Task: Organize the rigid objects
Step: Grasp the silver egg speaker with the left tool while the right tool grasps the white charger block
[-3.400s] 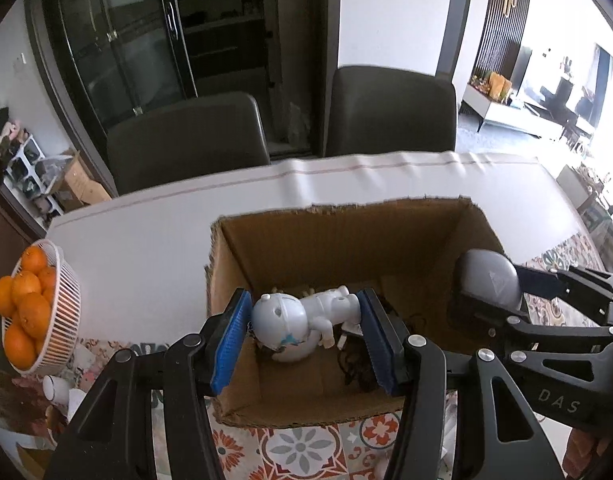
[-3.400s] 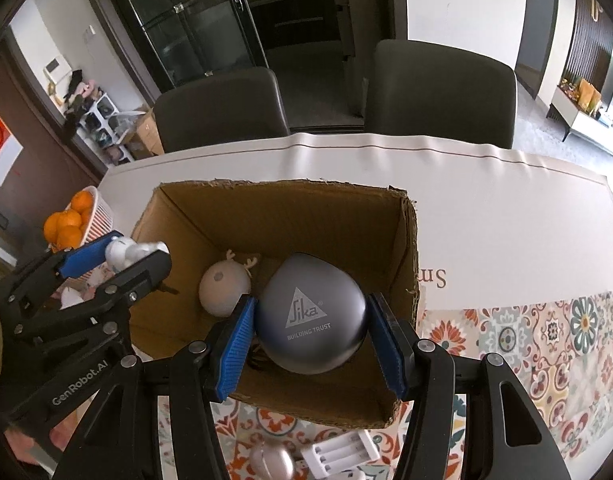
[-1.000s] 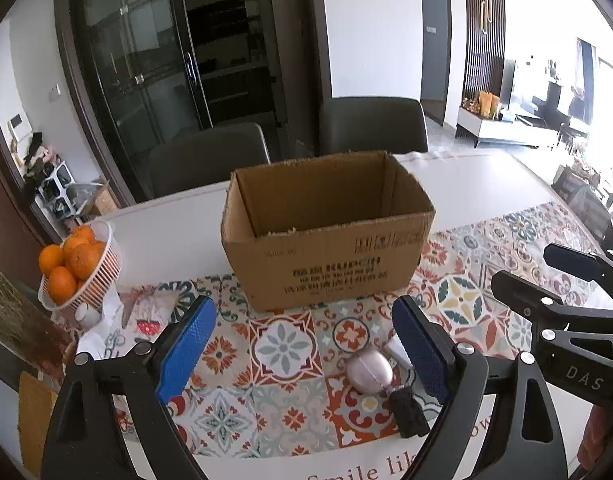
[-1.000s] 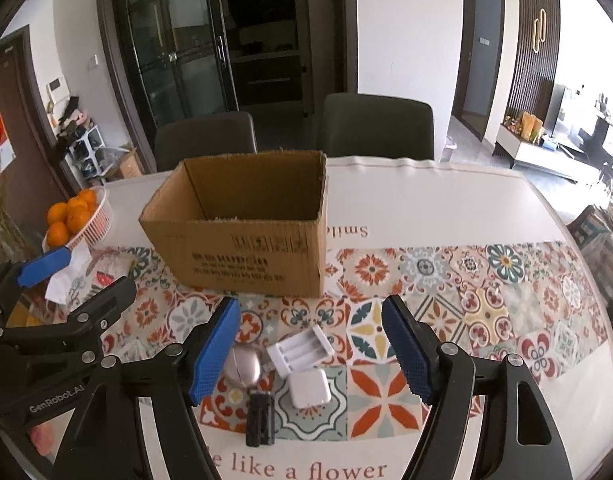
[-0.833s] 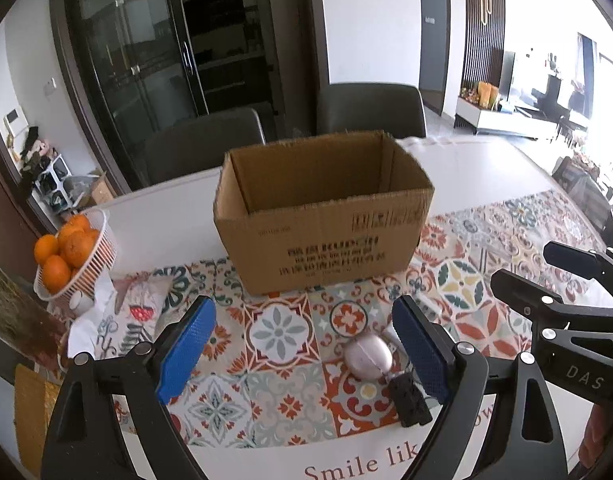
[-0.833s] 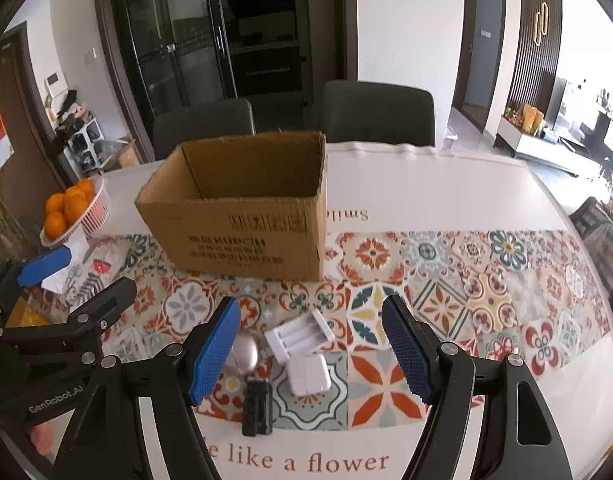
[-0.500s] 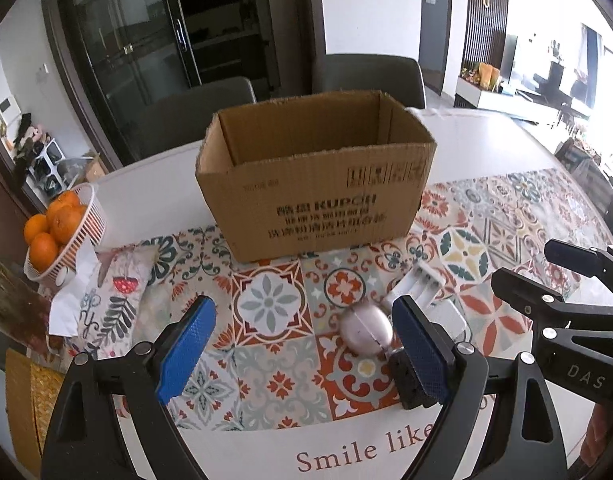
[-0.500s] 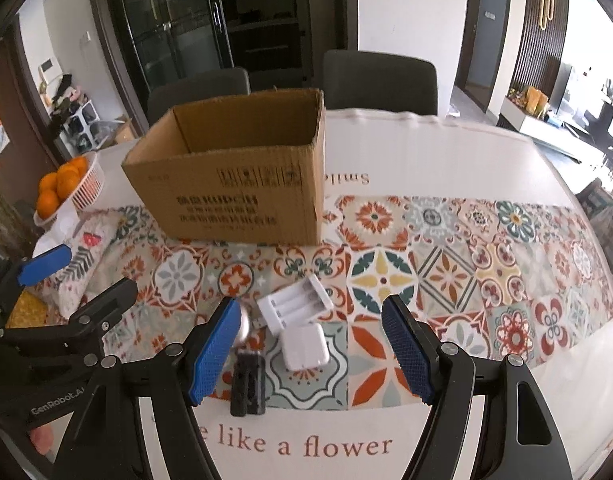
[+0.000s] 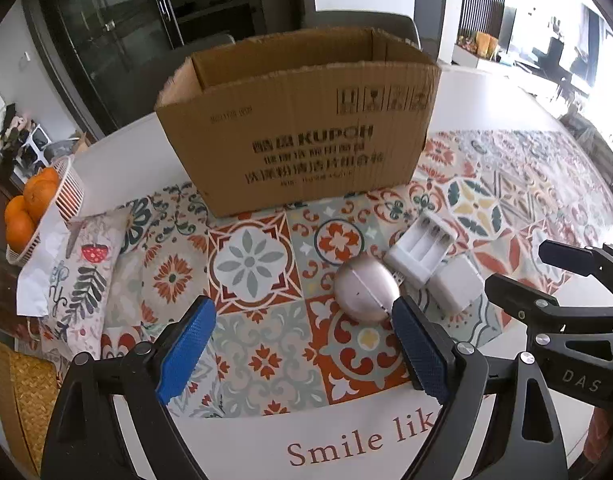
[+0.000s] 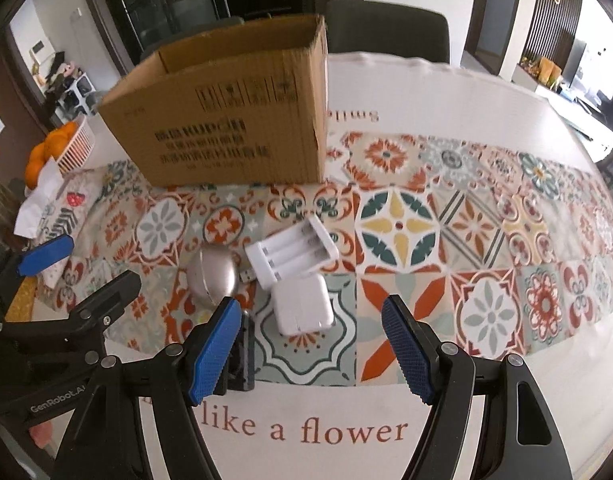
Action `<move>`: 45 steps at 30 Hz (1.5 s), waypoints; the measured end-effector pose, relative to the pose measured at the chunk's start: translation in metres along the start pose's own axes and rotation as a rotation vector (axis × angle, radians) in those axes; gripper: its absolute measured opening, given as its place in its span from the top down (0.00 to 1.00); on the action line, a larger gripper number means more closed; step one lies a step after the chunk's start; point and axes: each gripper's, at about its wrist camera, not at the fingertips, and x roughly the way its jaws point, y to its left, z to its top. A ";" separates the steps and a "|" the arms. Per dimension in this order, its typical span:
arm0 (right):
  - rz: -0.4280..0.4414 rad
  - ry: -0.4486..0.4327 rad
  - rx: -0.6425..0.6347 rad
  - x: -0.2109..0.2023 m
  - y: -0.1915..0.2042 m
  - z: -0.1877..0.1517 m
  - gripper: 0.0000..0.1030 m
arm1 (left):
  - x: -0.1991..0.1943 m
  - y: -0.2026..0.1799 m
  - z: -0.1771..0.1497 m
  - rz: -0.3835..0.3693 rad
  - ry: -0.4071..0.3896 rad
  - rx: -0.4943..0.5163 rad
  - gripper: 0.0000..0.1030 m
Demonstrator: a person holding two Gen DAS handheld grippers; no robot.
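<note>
An open cardboard box (image 9: 302,120) stands on the patterned tablecloth; it also shows in the right wrist view (image 10: 226,112). In front of it lie a silver round object (image 9: 365,293), a white battery holder (image 9: 420,250) and a white square adapter (image 9: 458,286). In the right wrist view the silver object (image 10: 212,278), the holder (image 10: 292,254), the adapter (image 10: 302,308) and a black object (image 10: 242,354) lie close together. My left gripper (image 9: 302,354) is open and empty, low over the cloth, the silver object by its right finger. My right gripper (image 10: 310,348) is open and empty, just short of the adapter.
A white basket of oranges (image 9: 38,208) stands at the far left edge, with a printed cloth (image 9: 86,272) beside it. Dark chairs (image 10: 386,32) stand behind the table. The table's white front strip carries printed words (image 9: 358,440).
Both grippers let go of the toy robot and the grey ball in the box, pulled back, and have now come down and forward towards the small objects in front of the box.
</note>
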 end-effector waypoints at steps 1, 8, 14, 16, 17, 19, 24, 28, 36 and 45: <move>0.003 0.006 0.001 0.003 0.000 -0.001 0.28 | 0.003 0.000 -0.001 0.000 0.006 0.000 0.12; 0.022 0.055 0.000 0.026 0.001 -0.005 0.28 | 0.021 -0.002 -0.003 -0.022 0.041 0.022 0.12; 0.046 0.101 0.012 0.048 -0.004 -0.008 0.28 | 0.034 -0.007 -0.002 -0.033 0.061 0.050 0.12; 0.051 0.110 0.020 0.054 -0.005 -0.009 0.28 | 0.038 -0.008 -0.002 -0.046 0.069 0.052 0.12; 0.056 0.113 0.021 0.056 -0.005 -0.008 0.28 | 0.040 -0.008 -0.002 -0.055 0.073 0.053 0.13; 0.059 0.119 0.021 0.061 -0.006 -0.008 0.28 | 0.044 -0.008 -0.002 -0.066 0.080 0.056 0.13; 0.069 0.128 0.018 0.071 -0.005 -0.008 0.29 | 0.051 -0.009 -0.003 -0.101 0.096 0.065 0.14; 0.075 0.135 0.015 0.078 -0.005 -0.007 0.33 | 0.058 -0.010 -0.004 -0.134 0.119 0.063 0.15; 0.097 0.138 0.030 0.085 -0.008 -0.004 0.43 | 0.065 -0.016 0.001 -0.177 0.141 0.065 0.17; 0.116 0.127 0.057 0.083 -0.020 -0.003 0.51 | 0.078 -0.027 0.006 -0.229 0.173 0.067 0.22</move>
